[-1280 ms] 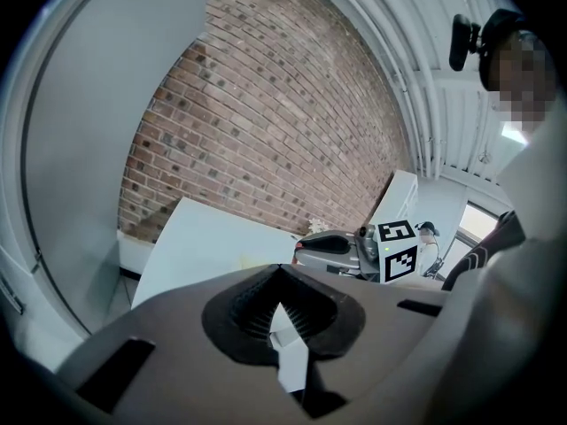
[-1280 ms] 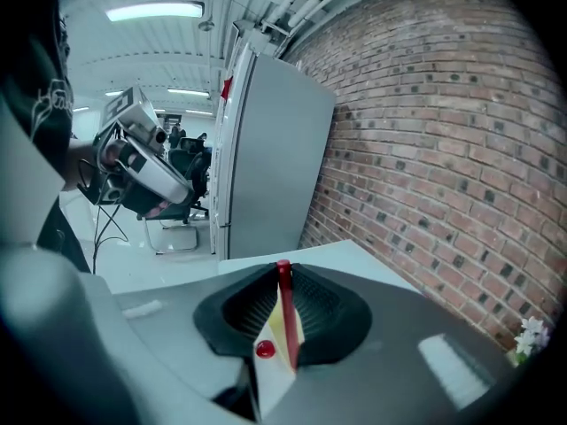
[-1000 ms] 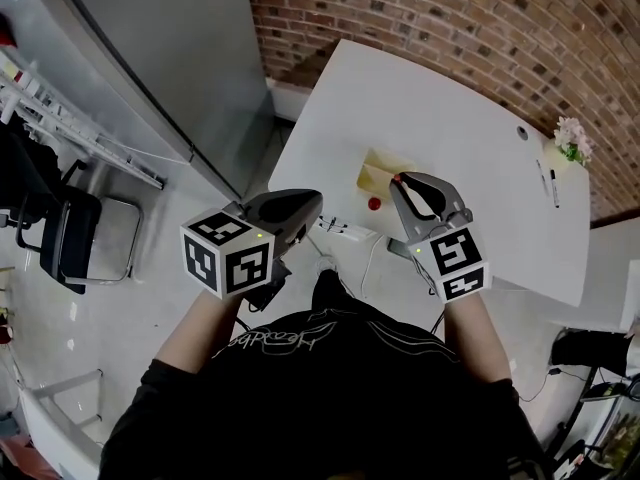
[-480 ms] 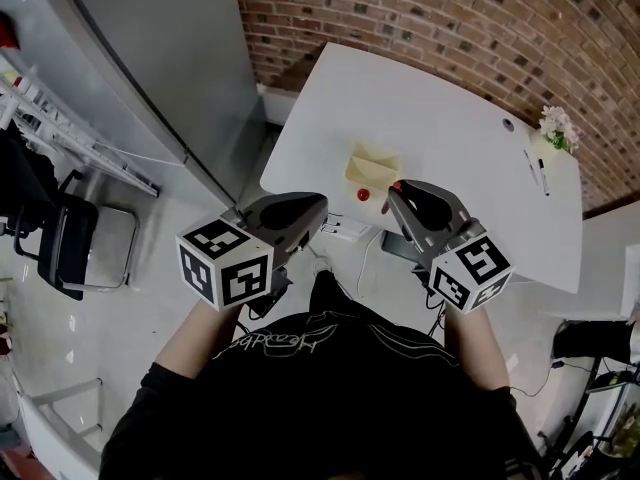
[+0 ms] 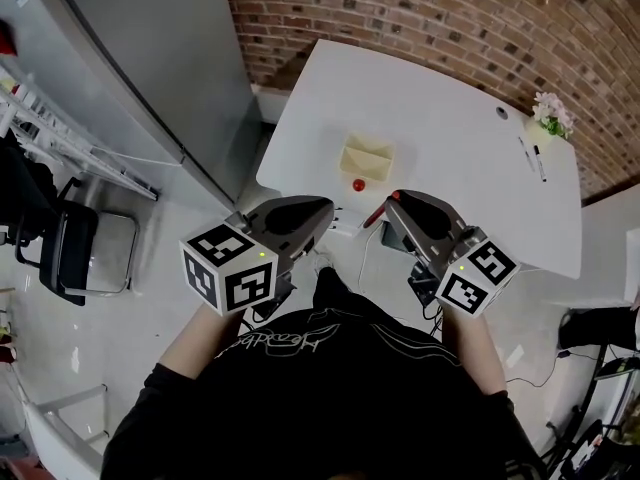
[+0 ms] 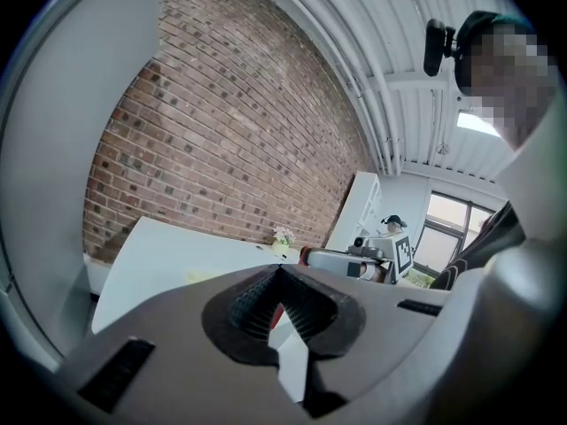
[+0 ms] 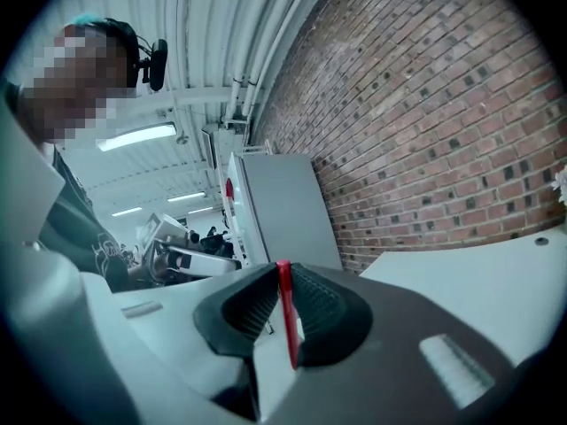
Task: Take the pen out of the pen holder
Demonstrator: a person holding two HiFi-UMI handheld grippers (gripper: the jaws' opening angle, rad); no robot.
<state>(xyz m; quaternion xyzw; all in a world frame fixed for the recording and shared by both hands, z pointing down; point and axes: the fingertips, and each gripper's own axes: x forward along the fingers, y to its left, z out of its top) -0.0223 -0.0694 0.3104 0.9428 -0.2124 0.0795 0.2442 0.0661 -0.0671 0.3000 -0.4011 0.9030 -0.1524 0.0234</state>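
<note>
White bench (image 5: pixel 450 148) before brick wall (image 5: pixel 450 18), pen holder (image 5: pixel 366 158) on it, right tool (image 5: pixel 391 201) clamping red pen (image 7: pixel 285 312), left tool (image 5: pixel 328 208) closed, empty.

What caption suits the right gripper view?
Right tool clamps a slim red pen before a brick wall.

A white table (image 5: pixel 450 138) stands against a brick wall (image 5: pixel 450 18). A small pot of pale flowers (image 5: pixel 551 116) sits at its far right corner, with two markers (image 5: pixel 539 163) lying just on the near side of the pot. A small red round thing (image 5: pixel 358 185) lies toward the table's near left edge. Left of the table rises a tall grey cabinet (image 5: pixel 150 58), and further left a black chair (image 5: pixel 72 243) stands on the pale floor (image 5: pixel 170 238).
</note>
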